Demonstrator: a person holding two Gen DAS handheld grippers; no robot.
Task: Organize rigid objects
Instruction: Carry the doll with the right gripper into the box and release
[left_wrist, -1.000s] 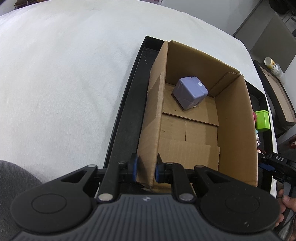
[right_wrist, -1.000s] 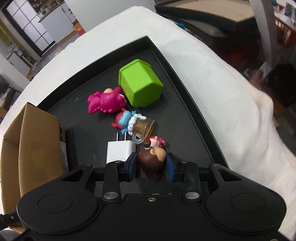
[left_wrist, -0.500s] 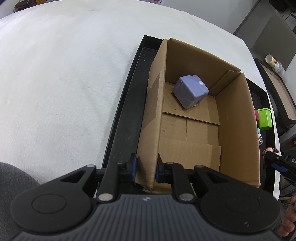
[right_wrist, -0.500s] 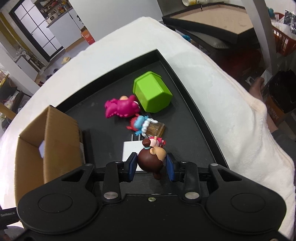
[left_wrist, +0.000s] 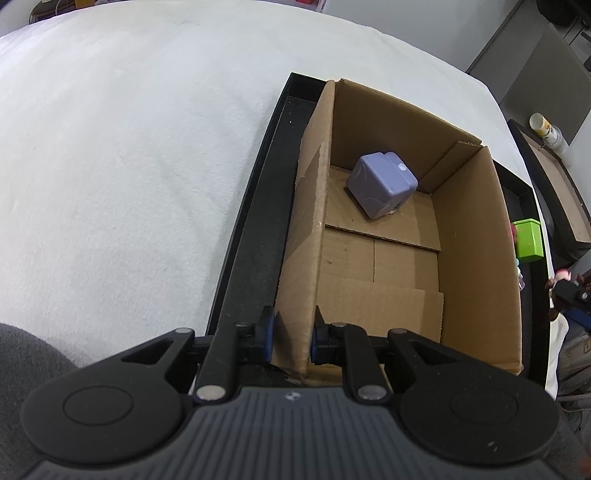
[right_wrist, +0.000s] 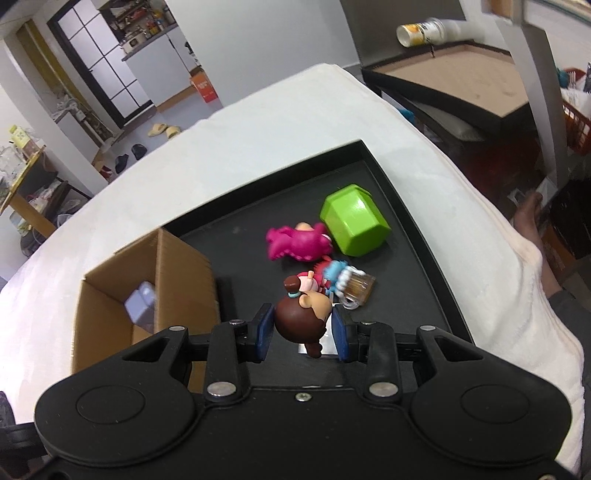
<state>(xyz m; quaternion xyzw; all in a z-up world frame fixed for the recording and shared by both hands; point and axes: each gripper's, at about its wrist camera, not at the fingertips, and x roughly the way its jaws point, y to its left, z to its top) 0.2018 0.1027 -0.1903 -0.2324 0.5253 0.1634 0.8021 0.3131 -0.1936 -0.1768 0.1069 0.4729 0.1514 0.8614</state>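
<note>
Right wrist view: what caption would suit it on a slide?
Right claw grips a brown-haired doll above a black tray of toys, beside a cardboard box.

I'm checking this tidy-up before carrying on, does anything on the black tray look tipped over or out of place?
Yes. The green plastic house-shaped block lies on its side, and the pink dinosaur figure and the blue-and-red figure with a clear mug lie toppled beside it on the black tray. Nothing looks spilled or broken.

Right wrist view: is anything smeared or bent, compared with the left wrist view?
Right wrist view: the cardboard box and the purple cube inside it look motion-smeared, while the brown-haired figurine stays sharp. Left wrist view: crisp throughout, though the fisheye bows the black tray edge.
</note>
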